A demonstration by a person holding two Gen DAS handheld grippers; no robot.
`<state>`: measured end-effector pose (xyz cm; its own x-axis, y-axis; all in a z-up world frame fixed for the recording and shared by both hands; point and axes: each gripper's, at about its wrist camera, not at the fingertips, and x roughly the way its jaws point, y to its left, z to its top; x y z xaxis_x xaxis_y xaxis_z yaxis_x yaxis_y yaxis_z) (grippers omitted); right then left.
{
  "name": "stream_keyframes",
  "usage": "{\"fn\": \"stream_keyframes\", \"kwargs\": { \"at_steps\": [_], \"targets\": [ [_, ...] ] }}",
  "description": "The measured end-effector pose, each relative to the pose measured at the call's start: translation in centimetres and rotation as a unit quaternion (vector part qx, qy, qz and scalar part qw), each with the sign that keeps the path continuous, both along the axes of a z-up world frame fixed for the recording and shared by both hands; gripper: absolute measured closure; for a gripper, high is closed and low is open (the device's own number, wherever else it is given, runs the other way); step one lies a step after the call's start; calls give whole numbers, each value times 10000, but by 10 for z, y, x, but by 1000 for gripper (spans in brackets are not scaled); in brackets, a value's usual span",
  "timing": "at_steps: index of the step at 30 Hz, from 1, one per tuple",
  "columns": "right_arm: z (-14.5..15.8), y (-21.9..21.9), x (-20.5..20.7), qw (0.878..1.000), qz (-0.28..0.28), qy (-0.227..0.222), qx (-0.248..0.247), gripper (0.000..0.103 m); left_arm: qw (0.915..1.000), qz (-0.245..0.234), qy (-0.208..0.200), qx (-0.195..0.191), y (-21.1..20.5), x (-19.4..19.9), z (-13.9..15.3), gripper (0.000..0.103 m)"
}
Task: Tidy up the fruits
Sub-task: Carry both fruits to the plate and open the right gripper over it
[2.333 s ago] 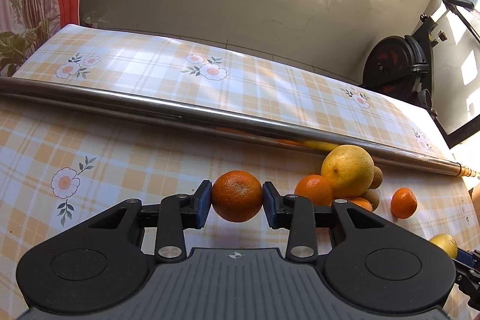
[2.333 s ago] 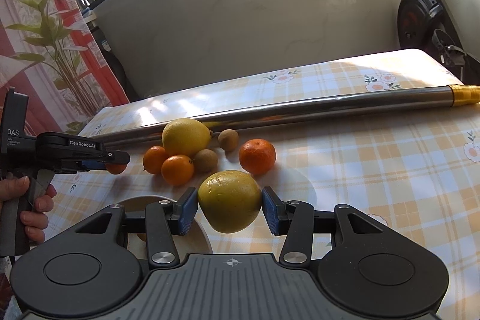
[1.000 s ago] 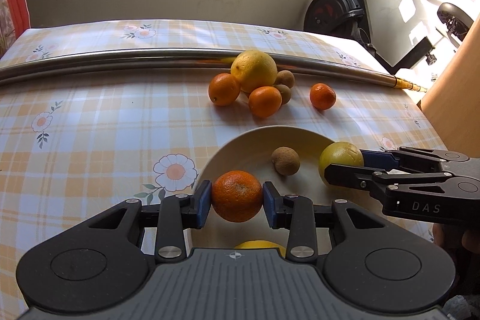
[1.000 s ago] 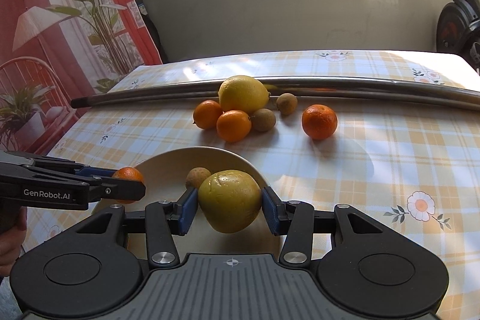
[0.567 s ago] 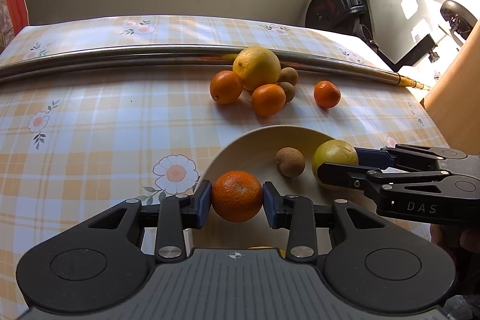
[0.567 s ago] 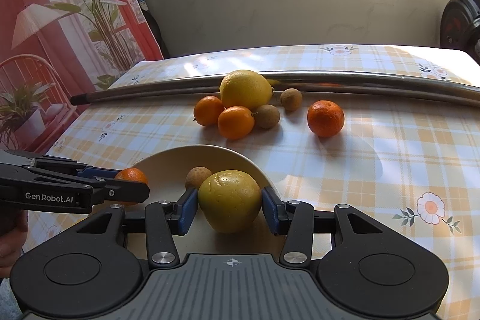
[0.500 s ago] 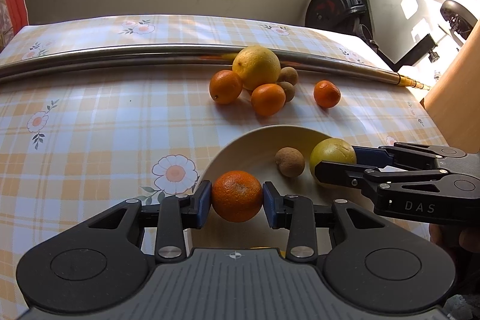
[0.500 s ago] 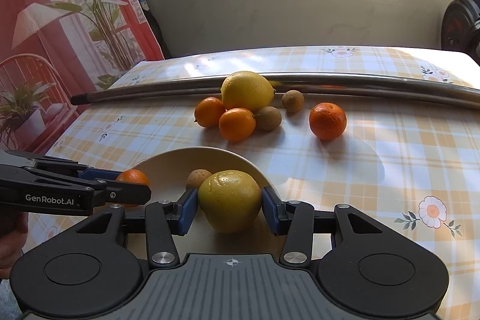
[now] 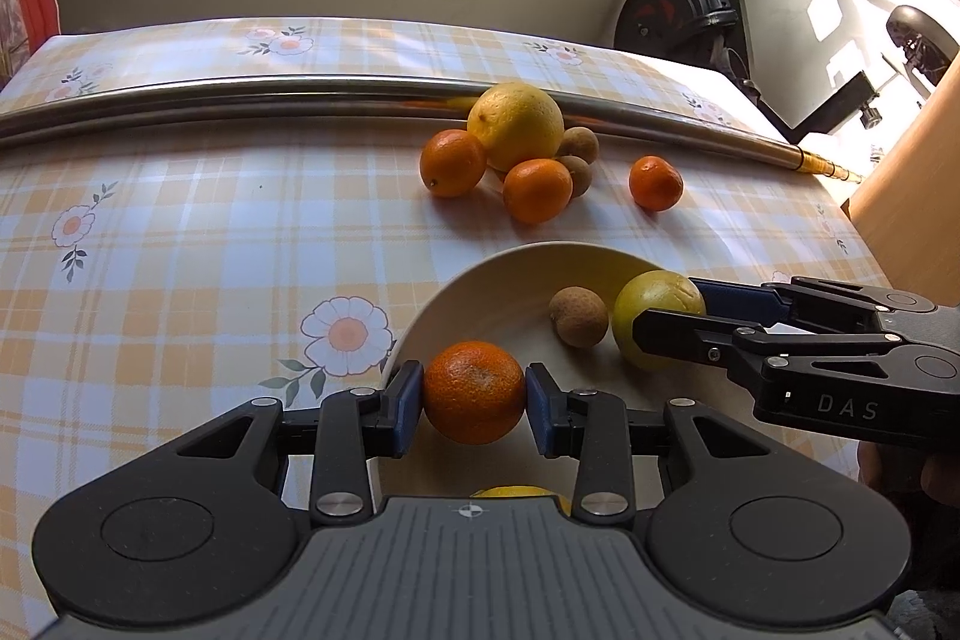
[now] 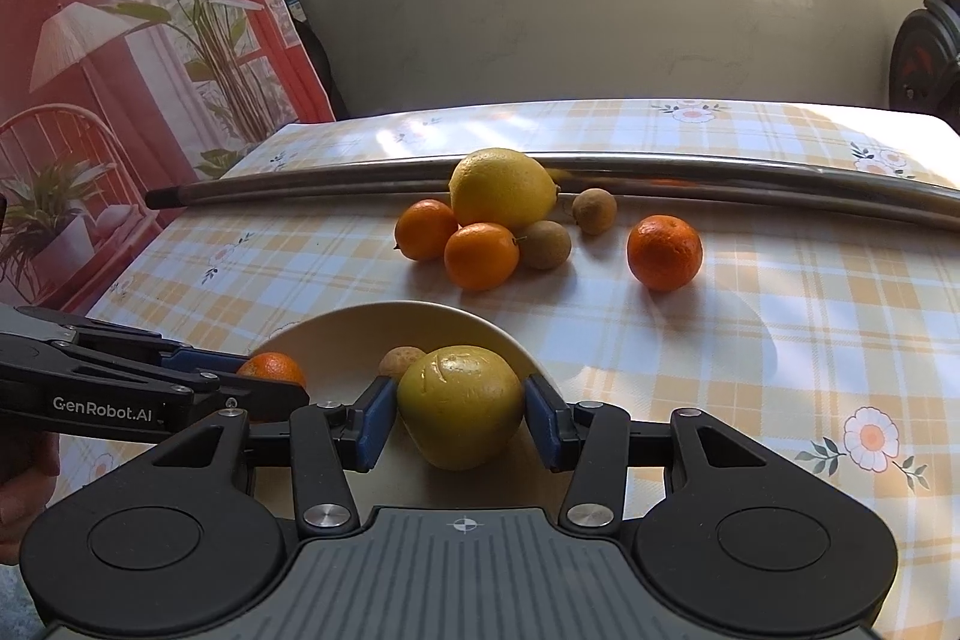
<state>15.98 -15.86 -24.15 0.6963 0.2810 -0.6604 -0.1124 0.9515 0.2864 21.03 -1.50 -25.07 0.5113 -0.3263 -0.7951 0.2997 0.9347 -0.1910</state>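
Left tool [image 9: 474,409] clamped on a tangerine [image 9: 474,391], right tool [image 10: 461,421] gripping a yellow-green citrus [image 10: 459,405]; both hang over the bowl [image 10: 480,325], which holds one brown fruit [image 9: 578,315]. Judged early: six fruits left on the counter [image 9: 210,232] at 12 o'clock of the bowl; neither held fruit released.

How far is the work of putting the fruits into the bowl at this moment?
Done: one small brown fruit lies in the bowl.
In hand: the left gripper holds a mandarin and the right gripper a yellow-green citrus, both over the bowl, not released.
Left: a lemon, three mandarins and two brown fruits wait on the table by the metal pole.
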Motion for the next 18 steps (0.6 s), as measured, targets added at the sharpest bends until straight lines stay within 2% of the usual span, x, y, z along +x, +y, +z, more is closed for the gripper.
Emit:
{"fn": "stream_keyframes", "kwargs": {
  "at_steps": [18],
  "targets": [
    [18,-15,-26,9994,-274,-216,74,59,9999,120,-11,66,6,-10,5,64]
  ]
}}
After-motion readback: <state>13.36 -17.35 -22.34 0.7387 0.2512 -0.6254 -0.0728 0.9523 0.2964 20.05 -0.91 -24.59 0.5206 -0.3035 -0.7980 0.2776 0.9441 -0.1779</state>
